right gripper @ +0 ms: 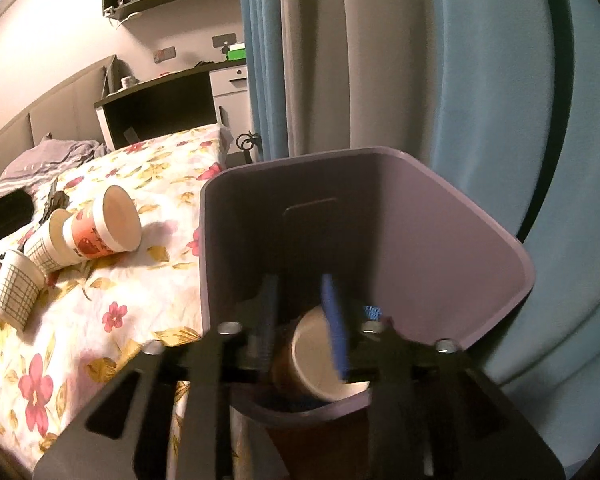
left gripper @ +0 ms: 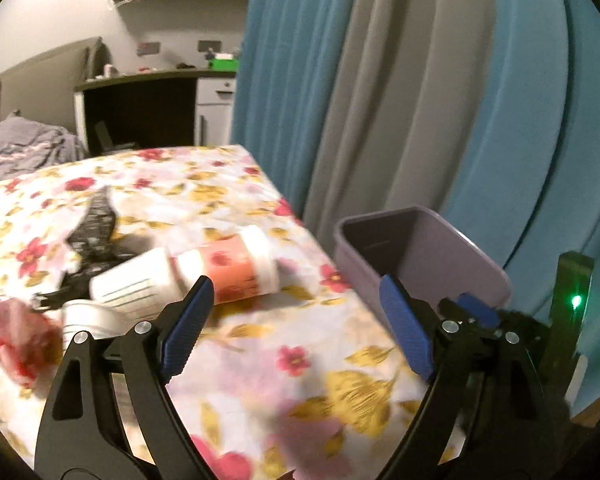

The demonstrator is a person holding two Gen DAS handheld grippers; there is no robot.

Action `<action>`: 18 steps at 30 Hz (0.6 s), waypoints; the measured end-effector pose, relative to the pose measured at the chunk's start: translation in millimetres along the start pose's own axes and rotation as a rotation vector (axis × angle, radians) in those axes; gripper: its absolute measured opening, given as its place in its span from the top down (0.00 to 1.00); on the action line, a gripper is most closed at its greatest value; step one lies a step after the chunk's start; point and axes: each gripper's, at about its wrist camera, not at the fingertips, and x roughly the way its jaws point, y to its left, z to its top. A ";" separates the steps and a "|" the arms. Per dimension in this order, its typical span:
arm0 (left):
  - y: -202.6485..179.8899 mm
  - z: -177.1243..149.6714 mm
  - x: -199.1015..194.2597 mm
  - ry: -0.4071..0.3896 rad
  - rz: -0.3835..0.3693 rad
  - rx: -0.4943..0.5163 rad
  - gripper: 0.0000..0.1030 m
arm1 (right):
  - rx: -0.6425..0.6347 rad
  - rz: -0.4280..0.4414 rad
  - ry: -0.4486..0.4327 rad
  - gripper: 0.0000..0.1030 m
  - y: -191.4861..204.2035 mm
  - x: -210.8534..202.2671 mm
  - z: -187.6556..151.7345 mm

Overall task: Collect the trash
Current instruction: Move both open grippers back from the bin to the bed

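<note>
The remaining trash lies on the flowered bed (left gripper: 260,360), ahead and to the left of the left gripper (left gripper: 296,320), whose jaws stand wide apart with nothing between them. Nearest is the red-printed cup (left gripper: 236,268), on its side just beyond the left jaw tip, its long axis running roughly across the gripper's line, mouth toward the right; a white lined cup (left gripper: 136,284) seems nested into its base, with another white cup (left gripper: 88,320) and a crumpled red wrapper (left gripper: 16,336) further left. So the left hand is plainly the nearer one for the next pick. The right gripper (right gripper: 300,320) is inside the mouth of the purple bin (right gripper: 480,248), which stands just off the bed's right edge. Its jaws are narrow, with a brown paper cup (right gripper: 316,364) lying behind them in the bin; motion blur hides whether they grip its rim, so I cannot tell.
</note>
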 end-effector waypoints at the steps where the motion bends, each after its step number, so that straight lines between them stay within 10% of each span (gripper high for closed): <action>1: 3.3 -2.6 -4.1 -0.004 0.019 0.003 0.19 | 0.003 -0.002 -0.005 0.64 0.0 -2.5 0.1; 18: 111.0 -54.1 -74.3 -0.011 0.257 -0.086 0.19 | 0.008 0.118 -0.141 0.17 79.5 -75.9 -22.0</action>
